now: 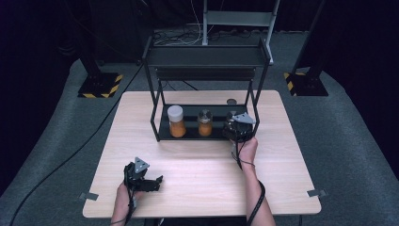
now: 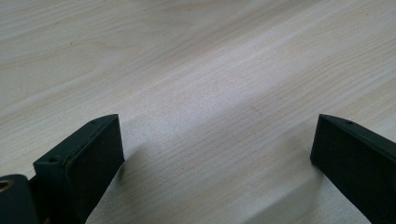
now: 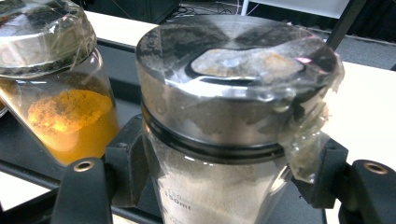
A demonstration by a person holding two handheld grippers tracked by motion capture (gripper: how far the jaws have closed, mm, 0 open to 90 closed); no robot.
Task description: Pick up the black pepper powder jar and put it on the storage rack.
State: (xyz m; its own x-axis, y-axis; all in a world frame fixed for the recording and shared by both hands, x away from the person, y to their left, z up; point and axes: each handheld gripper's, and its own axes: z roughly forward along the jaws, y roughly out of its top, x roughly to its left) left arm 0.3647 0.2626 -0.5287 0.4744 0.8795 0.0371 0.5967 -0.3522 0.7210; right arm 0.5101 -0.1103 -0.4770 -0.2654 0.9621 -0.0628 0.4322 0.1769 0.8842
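A glass jar of pale powder (image 3: 224,93) with a metal lid wrapped in clear film stands between the jaws of my right gripper (image 3: 224,163), and both pads press on its sides. In the high view my right gripper (image 1: 234,128) sits at the right end of the black rack's lower shelf (image 1: 188,135). Next to it on that shelf are a small metal-lidded jar of orange powder (image 1: 205,123) (image 3: 60,93) and a taller white-lidded jar of orange powder (image 1: 177,121). My left gripper (image 1: 151,182) (image 2: 217,140) rests open on the table near the front left, with bare wood between its jaws.
The black two-tier rack (image 1: 207,56) stands at the back middle of the wooden table (image 1: 197,188); its upper shelf overhangs the jars. A small round dark disc (image 1: 231,101) lies on the table behind the rack. Stands with striped bases flank the table on the floor.
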